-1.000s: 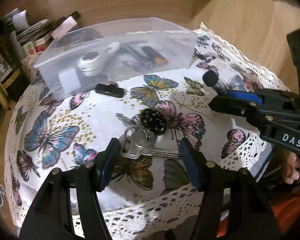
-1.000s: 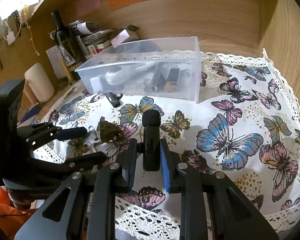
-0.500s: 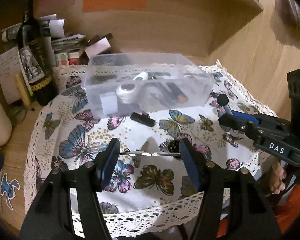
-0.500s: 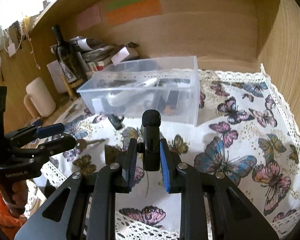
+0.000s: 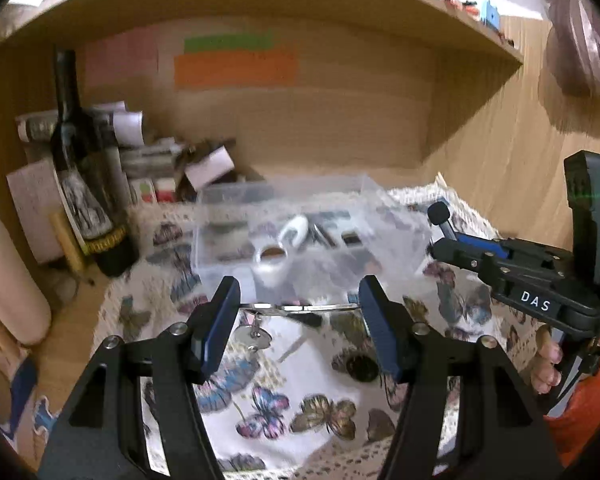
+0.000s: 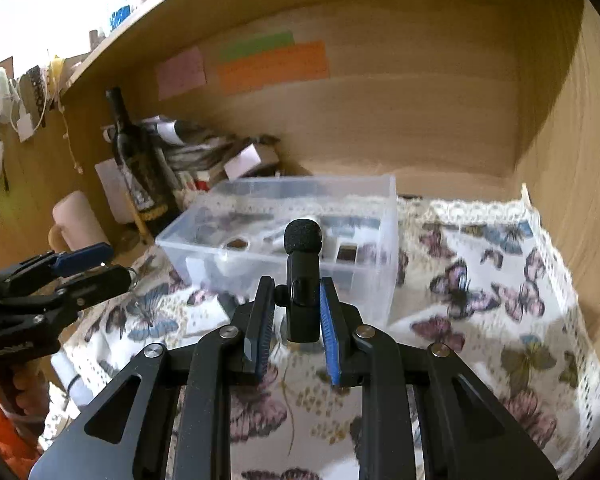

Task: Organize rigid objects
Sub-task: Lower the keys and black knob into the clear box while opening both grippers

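Observation:
My left gripper (image 5: 298,308) is shut on a bunch of keys (image 5: 300,308): a silver key spans flat between the pads, and a ring with a round tag (image 5: 256,336) hangs below, lifted above the butterfly cloth. My right gripper (image 6: 298,312) is shut on a small black microphone (image 6: 303,276) with a foam tip, held upright in front of the clear plastic bin (image 6: 376,240). The bin (image 5: 400,216) holds a white tool and several dark small items. A dark round object (image 5: 360,366) lies on the cloth below the left gripper.
A dark wine bottle (image 5: 80,184), stacked papers and boxes (image 5: 204,164) and a pale pink cylinder (image 5: 8,280) stand at the back left. A small black item (image 6: 230,302) lies by the bin's front. Wooden walls enclose the back and right; a shelf hangs overhead.
My left gripper has closed on the keys and lifted them off the cloth toward the bin. My right gripper has risen with the microphone and moved closer to the bin.

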`<act>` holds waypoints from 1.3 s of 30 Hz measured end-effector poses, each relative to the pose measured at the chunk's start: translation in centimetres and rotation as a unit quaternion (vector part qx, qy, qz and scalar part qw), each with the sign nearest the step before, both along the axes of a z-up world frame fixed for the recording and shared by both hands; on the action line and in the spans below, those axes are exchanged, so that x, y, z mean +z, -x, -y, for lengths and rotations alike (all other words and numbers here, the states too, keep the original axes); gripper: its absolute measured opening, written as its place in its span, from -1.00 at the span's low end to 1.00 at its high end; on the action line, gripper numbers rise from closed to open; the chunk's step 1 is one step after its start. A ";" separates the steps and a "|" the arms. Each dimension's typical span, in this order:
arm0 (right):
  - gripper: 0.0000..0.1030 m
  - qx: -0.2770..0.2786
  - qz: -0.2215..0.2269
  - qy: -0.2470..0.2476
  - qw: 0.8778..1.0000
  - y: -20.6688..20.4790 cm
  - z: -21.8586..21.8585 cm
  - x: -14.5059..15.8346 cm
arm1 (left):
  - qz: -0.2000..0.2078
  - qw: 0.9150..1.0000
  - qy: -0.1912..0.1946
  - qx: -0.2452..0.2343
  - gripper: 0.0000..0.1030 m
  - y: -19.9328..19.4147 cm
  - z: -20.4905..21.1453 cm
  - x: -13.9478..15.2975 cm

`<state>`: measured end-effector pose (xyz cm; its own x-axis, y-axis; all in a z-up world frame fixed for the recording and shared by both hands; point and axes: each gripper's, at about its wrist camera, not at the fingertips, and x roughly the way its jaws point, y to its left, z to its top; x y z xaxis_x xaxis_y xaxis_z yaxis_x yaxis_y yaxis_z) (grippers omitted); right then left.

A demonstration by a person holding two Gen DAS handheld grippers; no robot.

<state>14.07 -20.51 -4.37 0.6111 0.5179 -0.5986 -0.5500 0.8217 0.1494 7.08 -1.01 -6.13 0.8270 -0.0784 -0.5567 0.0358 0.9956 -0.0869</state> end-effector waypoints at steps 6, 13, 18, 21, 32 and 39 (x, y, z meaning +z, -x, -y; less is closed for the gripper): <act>-0.61 0.000 0.024 -0.003 1.000 -1.5 -0.6 1.6 | 0.028 1.000 -0.006 0.008 0.19 -1.3 -0.8 2.1; -0.61 0.004 0.039 0.010 0.999 -3.4 -1.9 2.4 | 0.047 0.999 -0.016 0.003 0.19 -3.9 -0.9 3.5; -0.61 0.006 0.043 0.017 0.999 -4.9 -2.7 2.4 | 0.047 0.999 -0.016 -0.008 0.19 -6.5 -0.4 3.8; -0.61 0.006 0.038 0.022 0.999 -5.7 -3.0 2.0 | 0.041 0.999 -0.009 -0.019 0.19 -8.2 0.1 3.6; -0.61 0.000 -0.019 0.075 0.997 -9.0 -3.9 -2.3 | -0.070 0.997 0.000 -0.036 -0.39 -14.2 1.6 -1.6; -0.61 0.006 -0.043 0.089 0.995 -9.6 -4.6 -3.7 | -0.102 0.994 0.024 -0.033 -0.39 -14.9 0.9 -3.4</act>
<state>23.68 -15.91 -8.07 0.5475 0.4071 -0.7311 -0.5521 0.8323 0.0499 21.97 -1.88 -9.51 0.6896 -0.1596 -0.7064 0.0779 0.9861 -0.1467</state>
